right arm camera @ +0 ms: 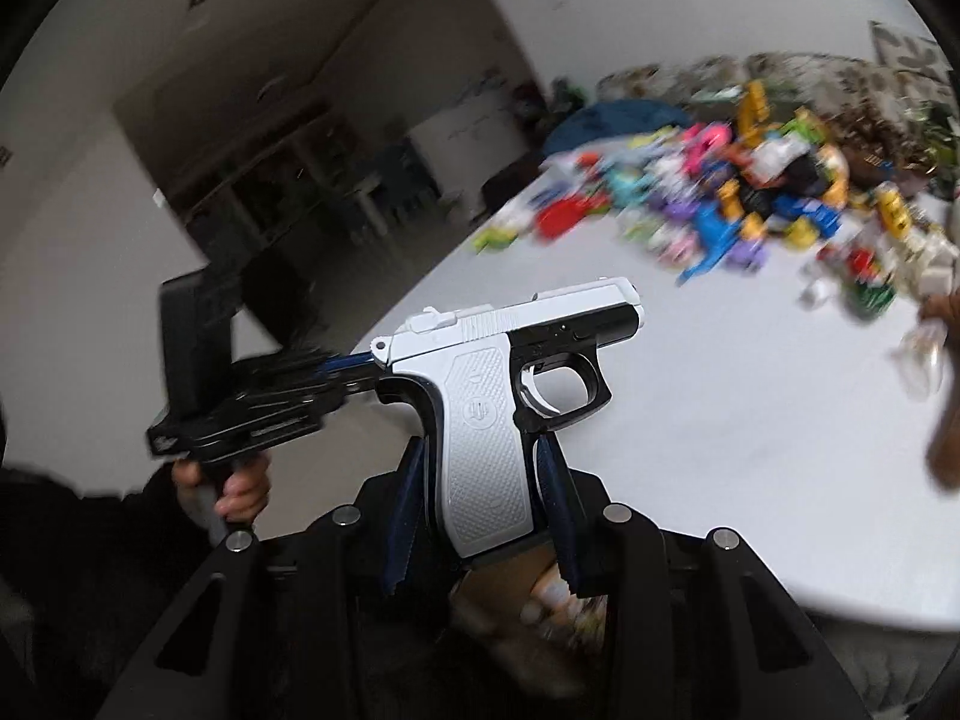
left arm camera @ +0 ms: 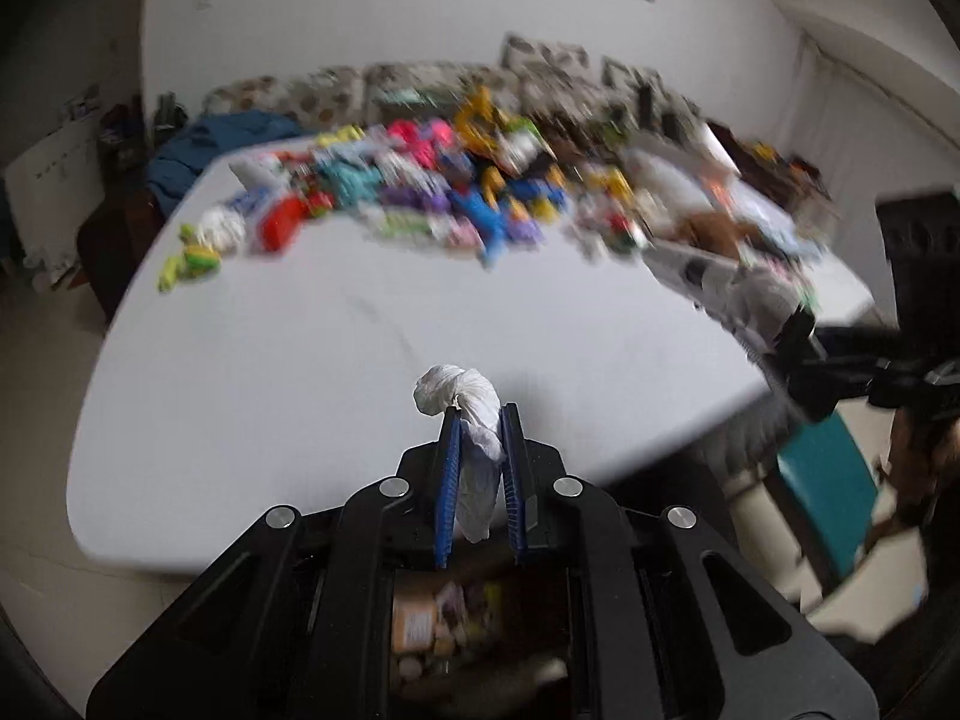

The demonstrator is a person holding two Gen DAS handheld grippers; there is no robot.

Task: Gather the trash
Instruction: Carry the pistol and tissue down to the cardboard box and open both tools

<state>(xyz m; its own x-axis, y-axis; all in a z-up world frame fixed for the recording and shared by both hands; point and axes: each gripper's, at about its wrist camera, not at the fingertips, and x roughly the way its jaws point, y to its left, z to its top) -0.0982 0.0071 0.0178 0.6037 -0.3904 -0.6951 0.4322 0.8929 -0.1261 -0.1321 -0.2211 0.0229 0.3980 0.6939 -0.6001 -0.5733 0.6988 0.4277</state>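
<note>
My left gripper (left arm camera: 480, 414) is shut on a crumpled white tissue (left arm camera: 456, 390), which sticks out past the blue pads above the near edge of the white table (left arm camera: 270, 390). My right gripper (right arm camera: 480, 447) is shut on the grip of a white and black toy pistol (right arm camera: 510, 324), whose barrel points right. In the right wrist view the left gripper (right arm camera: 354, 369) shows at the left, held by a hand (right arm camera: 240, 486). The right gripper (left arm camera: 792, 354) appears blurred at the right of the left wrist view.
A pile of colourful toys and packets (left arm camera: 450, 180) covers the far half of the table. Under both grippers sits an open container with cartons and scraps (left arm camera: 444, 618). A teal chair (left arm camera: 828, 492) stands at the table's right. A blurred brownish shape (right arm camera: 942, 420) is at the right edge.
</note>
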